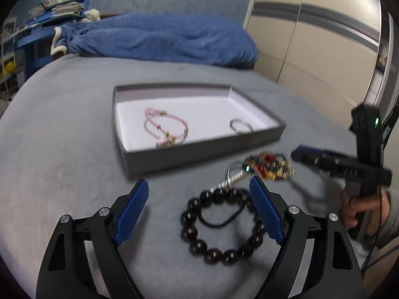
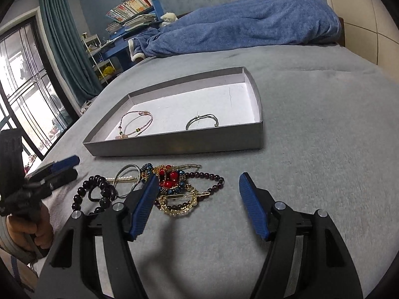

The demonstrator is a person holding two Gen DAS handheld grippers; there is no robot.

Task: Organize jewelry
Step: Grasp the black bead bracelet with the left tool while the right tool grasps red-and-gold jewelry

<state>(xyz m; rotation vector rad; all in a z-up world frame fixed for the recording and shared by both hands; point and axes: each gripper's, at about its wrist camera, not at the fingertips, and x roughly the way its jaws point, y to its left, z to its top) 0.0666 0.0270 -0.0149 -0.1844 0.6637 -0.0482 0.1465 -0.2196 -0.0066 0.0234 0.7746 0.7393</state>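
My left gripper (image 1: 199, 180) is open and low over the grey bedspread. A dark wooden bead bracelet (image 1: 212, 255) with a black hair tie (image 1: 219, 220) inside it lies between its fingers, and the pads are not pressing it. The grey tray (image 1: 199, 152) beyond holds a pink cord bracelet (image 1: 165, 127) and a silver bangle (image 1: 240, 125). My right gripper (image 2: 199, 177) is open. Its left finger reaches over a tangled pile of red, blue and gold jewelry (image 2: 174, 186) with a garnet bead strand (image 2: 212, 177). The dark bead bracelet (image 2: 82, 191) lies left of that pile, beside the left gripper (image 2: 67, 165).
A blue blanket (image 1: 162, 39) is bunched at the far end of the bed. Beige wardrobe doors (image 1: 311, 37) stand at the right. A blue shelf with books (image 2: 134, 12), a curtain and a window (image 2: 25, 87) are at the left. A hand (image 1: 359, 206) holds the right gripper (image 1: 299, 154).
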